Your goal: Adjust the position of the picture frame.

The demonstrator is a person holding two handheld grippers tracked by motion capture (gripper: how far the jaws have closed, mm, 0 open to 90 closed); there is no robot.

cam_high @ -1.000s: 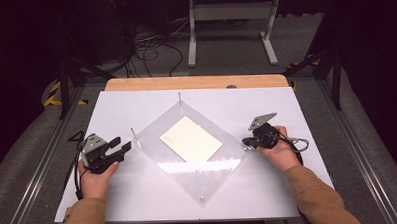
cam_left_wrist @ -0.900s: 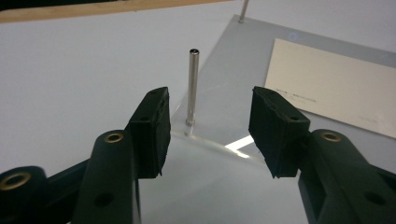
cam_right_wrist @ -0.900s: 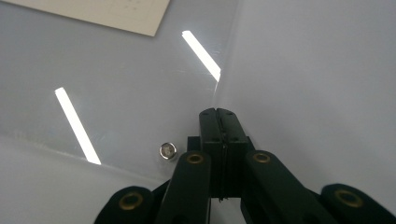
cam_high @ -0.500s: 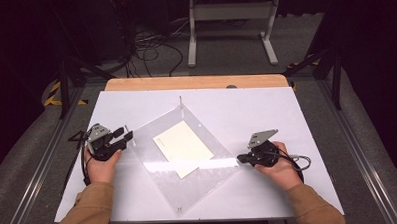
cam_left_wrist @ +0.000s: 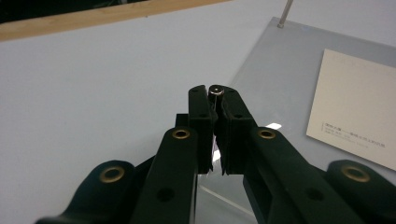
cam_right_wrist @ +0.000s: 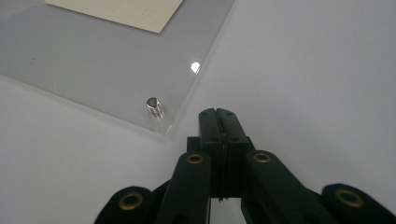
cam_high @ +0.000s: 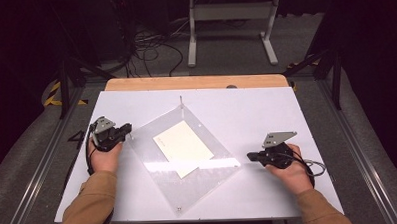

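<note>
Already the left gripper has just closed its jaws on a corner pin of the clear plate; right gripper, jaws closed empty, waits beside another pin.

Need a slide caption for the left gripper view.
Left gripper shut on corner pin of clear acrylic plate; card beside.

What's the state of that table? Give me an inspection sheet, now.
Surface: white table, flat.
Job's things: clear plate lying cornerwise, card within its outline, pegs at its corners.
Clutter: nothing seen.
Grippers: left gripper, jaws have just closed on the left peg; right gripper shut, empty, just short of the right peg.
Cables: cable trails from the right gripper; floor cables tangled behind the table.
Surroundings: metal stand beyond the table, dark room.
</note>
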